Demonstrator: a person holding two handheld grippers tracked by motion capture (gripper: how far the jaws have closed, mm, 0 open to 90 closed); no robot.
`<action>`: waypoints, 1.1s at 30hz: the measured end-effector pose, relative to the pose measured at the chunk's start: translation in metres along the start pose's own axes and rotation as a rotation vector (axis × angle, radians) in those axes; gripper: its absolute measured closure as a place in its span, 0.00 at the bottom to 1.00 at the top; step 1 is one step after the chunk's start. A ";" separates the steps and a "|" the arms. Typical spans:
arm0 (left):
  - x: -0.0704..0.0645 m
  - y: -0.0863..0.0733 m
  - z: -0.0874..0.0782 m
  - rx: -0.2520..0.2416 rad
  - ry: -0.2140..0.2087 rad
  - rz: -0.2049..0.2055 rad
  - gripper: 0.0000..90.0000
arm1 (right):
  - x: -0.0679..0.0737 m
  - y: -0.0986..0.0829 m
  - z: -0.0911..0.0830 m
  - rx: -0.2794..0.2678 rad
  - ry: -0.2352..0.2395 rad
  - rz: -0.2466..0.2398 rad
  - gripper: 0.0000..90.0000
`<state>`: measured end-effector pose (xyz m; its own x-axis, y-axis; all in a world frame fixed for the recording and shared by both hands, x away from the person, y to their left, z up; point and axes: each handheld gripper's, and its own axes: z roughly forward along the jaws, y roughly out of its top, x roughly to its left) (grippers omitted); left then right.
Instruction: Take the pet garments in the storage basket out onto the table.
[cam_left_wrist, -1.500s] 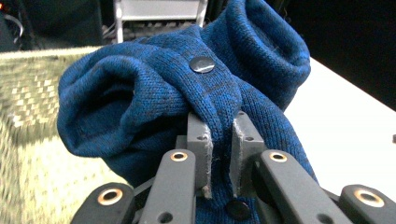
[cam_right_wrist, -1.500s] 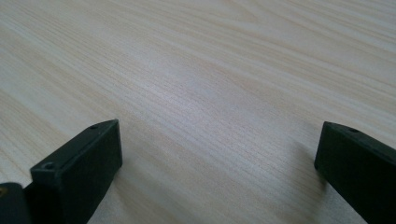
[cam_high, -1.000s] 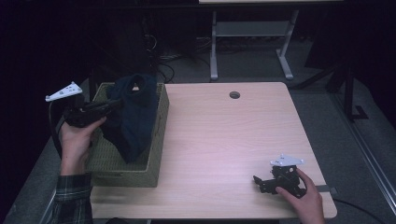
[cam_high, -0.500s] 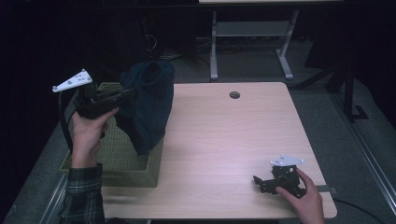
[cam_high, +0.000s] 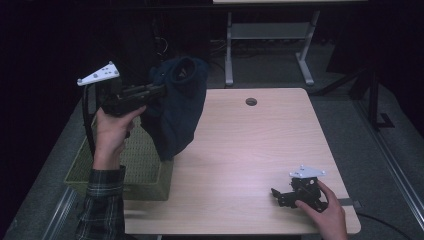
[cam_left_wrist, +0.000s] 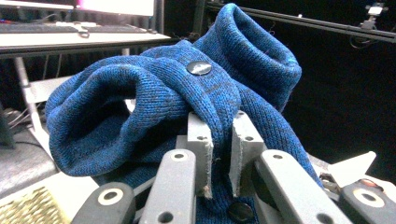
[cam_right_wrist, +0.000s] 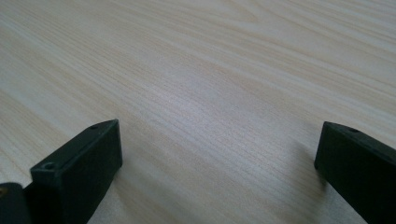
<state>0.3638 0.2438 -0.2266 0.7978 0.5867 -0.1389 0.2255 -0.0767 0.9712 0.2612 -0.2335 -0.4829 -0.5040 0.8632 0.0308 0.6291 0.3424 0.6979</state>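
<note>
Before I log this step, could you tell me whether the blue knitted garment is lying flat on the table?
No, the blue knitted garment hangs in the air, pinched by the left gripper, above the green basket and the table edge.

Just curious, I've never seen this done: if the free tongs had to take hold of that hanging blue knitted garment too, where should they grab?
Probably the dangling lower edge of the blue knitted garment, approached from the table side: it hangs free above the table, clear of the basket.

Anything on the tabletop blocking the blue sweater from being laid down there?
Nothing visible. The blue knitted sweater hangs from the left gripper above the woven green basket. The light wooden table beside it is bare apart from the right gripper resting near its front right corner.
</note>
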 end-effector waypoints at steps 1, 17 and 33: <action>0.000 0.000 0.000 0.000 0.000 0.000 0.90 | 0.000 0.000 0.000 0.000 0.000 0.000 0.01; -0.022 0.015 0.052 0.009 -0.095 0.017 0.90 | 0.000 0.000 0.000 0.002 0.000 -0.001 0.00; -0.040 -0.003 0.116 0.096 -0.167 0.036 0.90 | 0.000 0.000 0.000 -0.001 0.000 -0.003 0.01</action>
<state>0.3964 0.1268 -0.2460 0.8862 0.4409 -0.1423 0.2409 -0.1762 0.9544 0.2612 -0.2336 -0.4827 -0.5058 0.8621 0.0292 0.6271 0.3442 0.6988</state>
